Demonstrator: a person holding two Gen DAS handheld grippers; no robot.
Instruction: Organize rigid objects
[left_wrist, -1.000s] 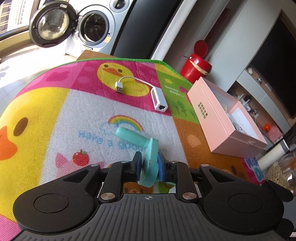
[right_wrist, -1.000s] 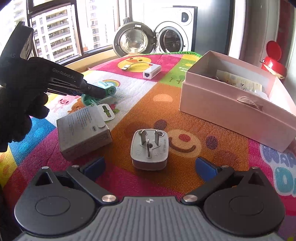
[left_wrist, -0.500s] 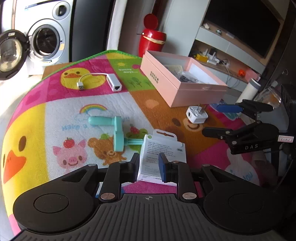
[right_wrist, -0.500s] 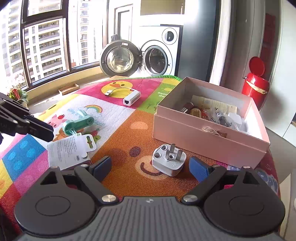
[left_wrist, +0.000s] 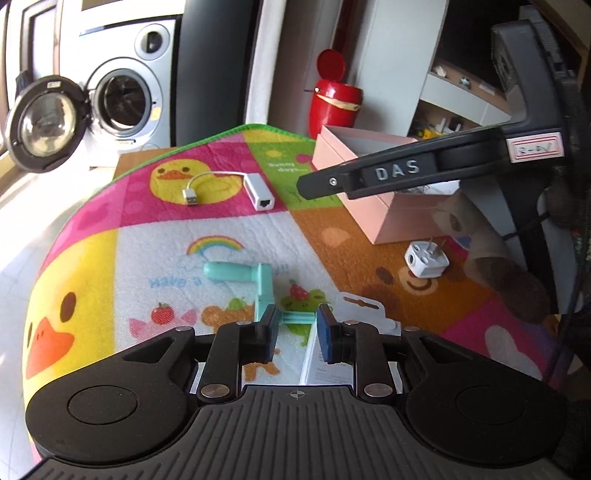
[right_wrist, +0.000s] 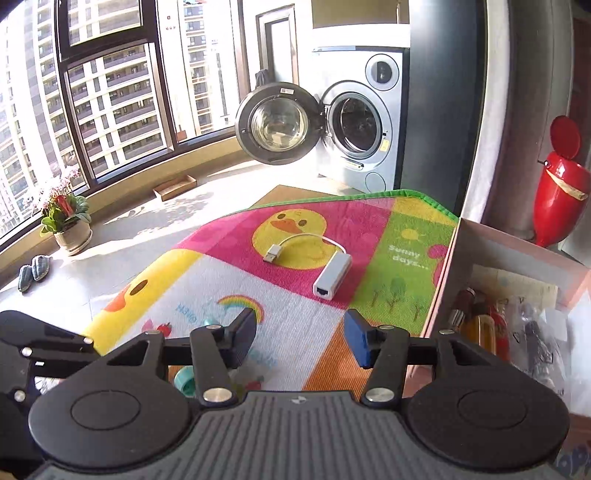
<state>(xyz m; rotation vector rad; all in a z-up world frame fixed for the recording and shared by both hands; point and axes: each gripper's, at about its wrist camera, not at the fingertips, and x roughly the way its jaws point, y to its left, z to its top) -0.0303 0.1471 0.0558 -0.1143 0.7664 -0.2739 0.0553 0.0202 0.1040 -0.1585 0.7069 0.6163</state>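
Teal crank handle (left_wrist: 258, 291) lies flat on cartoon play mat (left_wrist: 110, 236) covering bench, grip end pointing 9 o'clock, long axis across left wrist view, shaft reaching toward 3 o'clock. Washing machine (right_wrist: 362, 122), door open, at 12 o'clock; high-rise windows (right_wrist: 103, 96) at 10. Pink box (left_wrist: 391, 210) at 2 o'clock, white plug (left_wrist: 424, 260) near it. Left tongs (left_wrist: 297, 332) narrowly parted, empty. Right tongs (right_wrist: 300, 338) just been closing, gap remains, nothing between.
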